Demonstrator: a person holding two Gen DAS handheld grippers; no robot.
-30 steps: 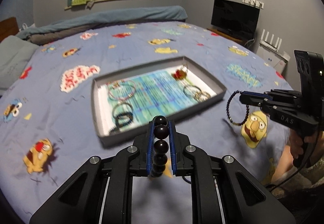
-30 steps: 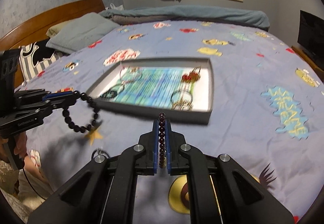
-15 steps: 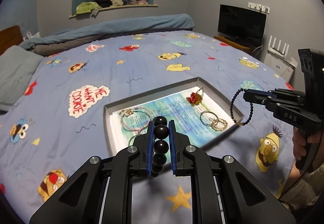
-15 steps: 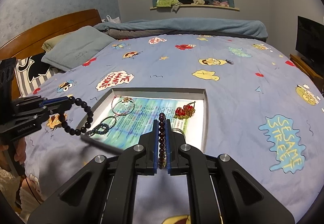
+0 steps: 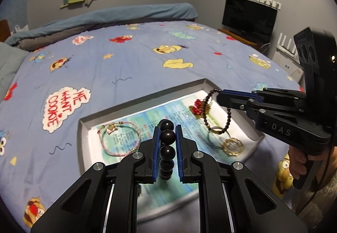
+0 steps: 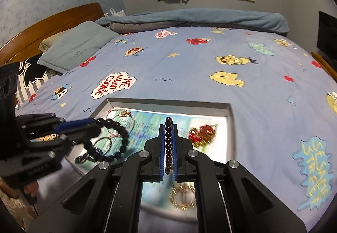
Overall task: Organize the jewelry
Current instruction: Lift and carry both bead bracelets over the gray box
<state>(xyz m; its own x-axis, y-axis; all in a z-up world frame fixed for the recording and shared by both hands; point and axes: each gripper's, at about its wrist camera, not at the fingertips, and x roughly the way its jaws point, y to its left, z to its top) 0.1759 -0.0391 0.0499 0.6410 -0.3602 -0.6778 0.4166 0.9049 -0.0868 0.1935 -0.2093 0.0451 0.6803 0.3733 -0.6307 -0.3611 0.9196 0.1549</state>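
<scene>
Both jaw pairs are pinched shut on bead bracelets: the left gripper [image 5: 167,138] clamps a big-bead bracelet [image 6: 114,140] whose loop hangs over the tray's [image 6: 168,104] left end, and the right gripper [image 6: 168,142] clamps a small-bead bracelet [image 5: 217,111] dangling over the right end. Beyond, in the left view, a pink cord bracelet [image 5: 120,138] lies at ten o'clock and gold rings [image 5: 228,142] at two. The tray's long axis runs across both grippers, so each loop probably just needs lowering.

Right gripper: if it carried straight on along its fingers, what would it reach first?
Probably the printed paper lining the tray, left of the red charm; the right gripper holds a small-bead bracelet. Depth is uncertain.
</scene>
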